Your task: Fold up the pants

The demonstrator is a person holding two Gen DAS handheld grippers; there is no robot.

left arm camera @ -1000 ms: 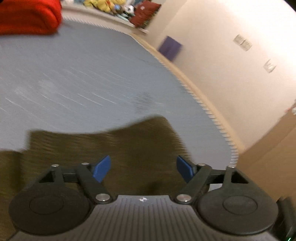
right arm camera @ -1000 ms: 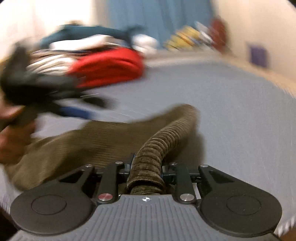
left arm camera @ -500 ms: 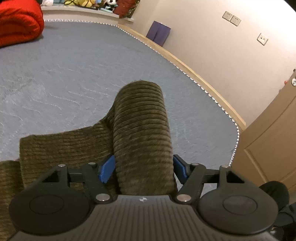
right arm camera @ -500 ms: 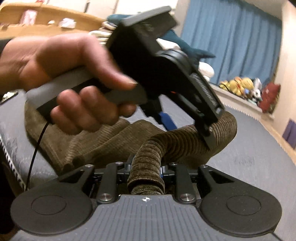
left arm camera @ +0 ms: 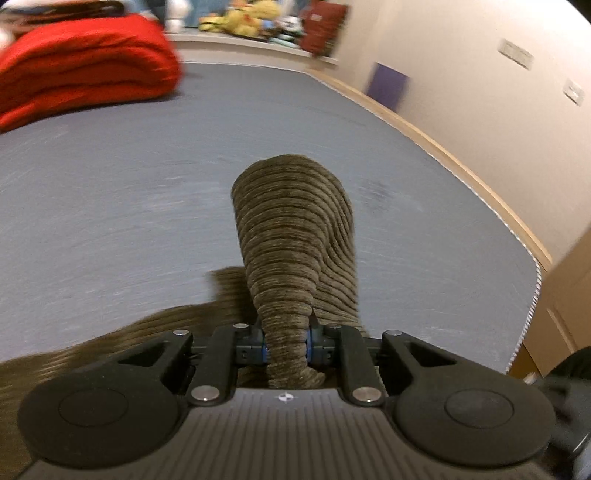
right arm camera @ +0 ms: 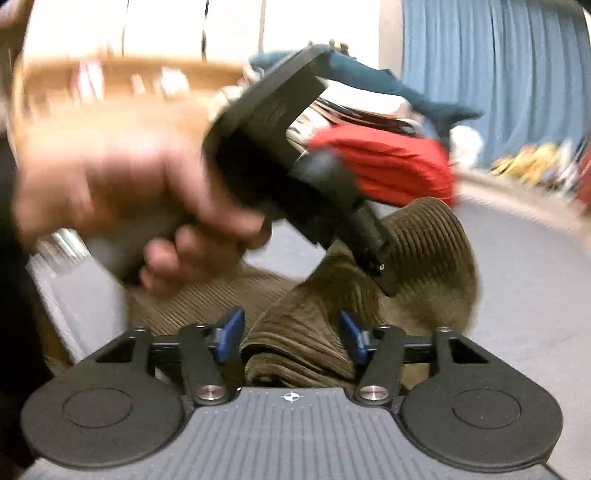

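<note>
Left hand-held gripper: blue pads clamped tight on a bunched fold of the olive corduroy pants. Fabric rising as a ribbed hump straight ahead of the fingers, the rest spreading low and to the left on the grey bed cover. Folded red blanket far ahead-left; plush toys on the ledge beyond; purple box far ahead-right by the wall.

Right hand-held gripper: blue pads spread wide, pants lying loose between them, not pinched. Just ahead, the person's left hand around the other gripper's handle, blurred, its nose at the raised corduroy hump. Red blanket and mixed clothes pile behind; blue curtain farthest, ahead-right.
</note>
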